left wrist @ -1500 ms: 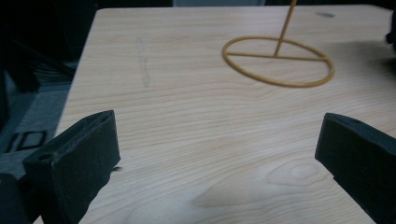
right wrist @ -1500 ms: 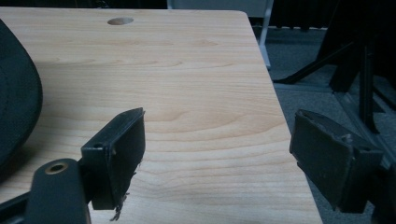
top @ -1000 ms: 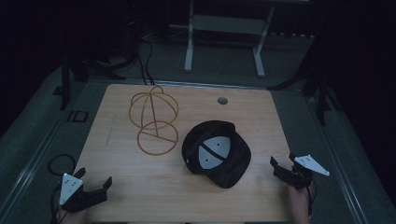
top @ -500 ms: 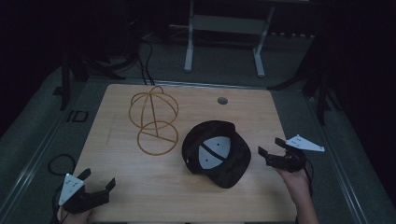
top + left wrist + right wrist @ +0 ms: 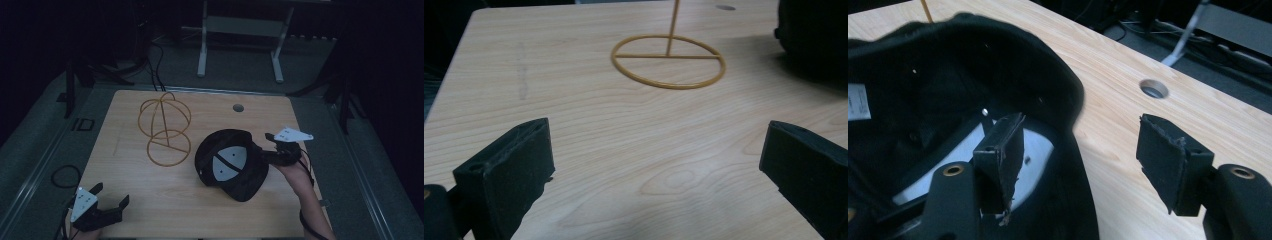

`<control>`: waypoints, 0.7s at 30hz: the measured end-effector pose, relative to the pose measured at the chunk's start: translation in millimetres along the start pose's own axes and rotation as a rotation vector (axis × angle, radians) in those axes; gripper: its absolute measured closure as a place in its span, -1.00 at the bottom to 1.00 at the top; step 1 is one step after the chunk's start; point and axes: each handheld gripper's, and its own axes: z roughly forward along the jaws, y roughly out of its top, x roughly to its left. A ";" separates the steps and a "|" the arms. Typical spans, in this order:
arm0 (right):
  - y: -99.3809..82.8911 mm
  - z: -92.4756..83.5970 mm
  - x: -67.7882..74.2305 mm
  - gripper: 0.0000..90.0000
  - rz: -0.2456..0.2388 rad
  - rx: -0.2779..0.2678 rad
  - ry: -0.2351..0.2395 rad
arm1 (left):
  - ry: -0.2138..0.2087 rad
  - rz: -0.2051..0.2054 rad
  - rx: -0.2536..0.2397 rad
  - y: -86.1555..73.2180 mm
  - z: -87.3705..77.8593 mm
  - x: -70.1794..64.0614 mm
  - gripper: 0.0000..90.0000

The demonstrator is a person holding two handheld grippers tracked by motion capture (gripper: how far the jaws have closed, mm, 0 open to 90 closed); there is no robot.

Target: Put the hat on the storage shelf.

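One wire stand point(image 5: 165, 132) beside cap point(image 5: 232, 165)

Black cap point(image 5: 231, 165) upside down on table's right

Left gripper point(image 5: 107, 205) jaws wide, right gripper point(image 5: 267, 146) jaws just closing, still apart

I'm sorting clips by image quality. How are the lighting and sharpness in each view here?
High view: dim, the floor around the table nearly black, the black cap low in detail. Left gripper view: bright and even, wood grain sharp, the near jaws soft, the cap's shadow beside the gold wire stand. Right gripper view: the cap's inside very dark, the near jaws slightly blurred.
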 end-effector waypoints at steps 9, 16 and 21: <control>23.2 43.0 4.2 -0.10 -0.065 0.091 0.054 | -0.018 0.000 0.014 -2.0 0.5 1.4 -0.97; 31.9 71.5 12.4 -0.08 -0.124 0.159 0.053 | -0.020 -0.005 0.017 -2.3 1.4 2.9 -0.97; 31.8 86.1 20.7 0.11 -0.201 0.211 0.010 | -0.017 -0.010 0.021 -2.5 1.7 4.8 -0.97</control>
